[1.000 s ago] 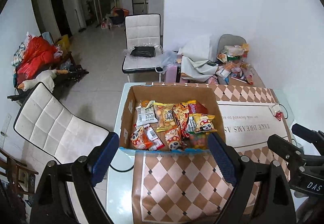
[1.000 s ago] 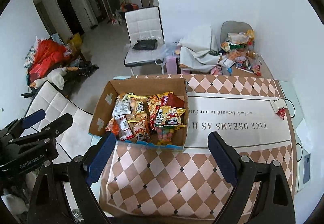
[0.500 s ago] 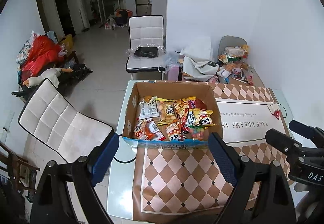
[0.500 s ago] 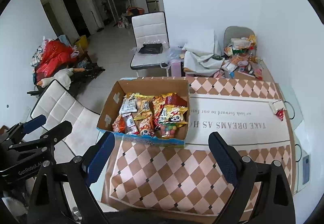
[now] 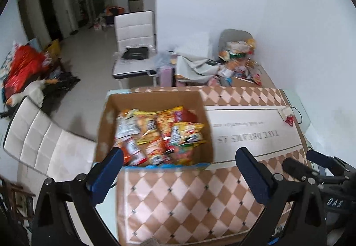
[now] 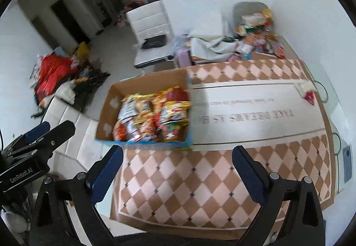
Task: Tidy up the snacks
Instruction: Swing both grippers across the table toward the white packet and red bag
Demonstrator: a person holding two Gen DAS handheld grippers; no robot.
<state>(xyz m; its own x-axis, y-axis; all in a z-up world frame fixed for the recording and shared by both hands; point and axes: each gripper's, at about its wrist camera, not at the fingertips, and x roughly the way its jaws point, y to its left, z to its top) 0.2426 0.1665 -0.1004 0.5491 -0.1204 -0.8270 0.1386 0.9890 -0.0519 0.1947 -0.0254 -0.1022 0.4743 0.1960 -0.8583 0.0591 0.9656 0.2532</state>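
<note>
On my far left a white chair (image 5: pixel 44 141) stands off the table's edge. My left gripper (image 5: pixel 178 170) hangs over the checkered tablecloth (image 5: pixel 189 201), its jaws spread wide after just opening further, with nothing between them. The cardboard box (image 5: pixel 153 99) of snack packets (image 5: pixel 160 135) sits on the table just beyond the fingertips, ahead of and between the two blue pads, its near rim almost level with them; the left pad overlaps the box's near left corner in view, though I cannot tell whether it touches. My right gripper (image 6: pixel 178 168) is likewise gaping, having just widened, and empty, with the box ahead and off toward its left finger, clear of the pads. Further right, the cloth's printed lettering (image 6: pixel 244 117) runs across bare table.
</note>
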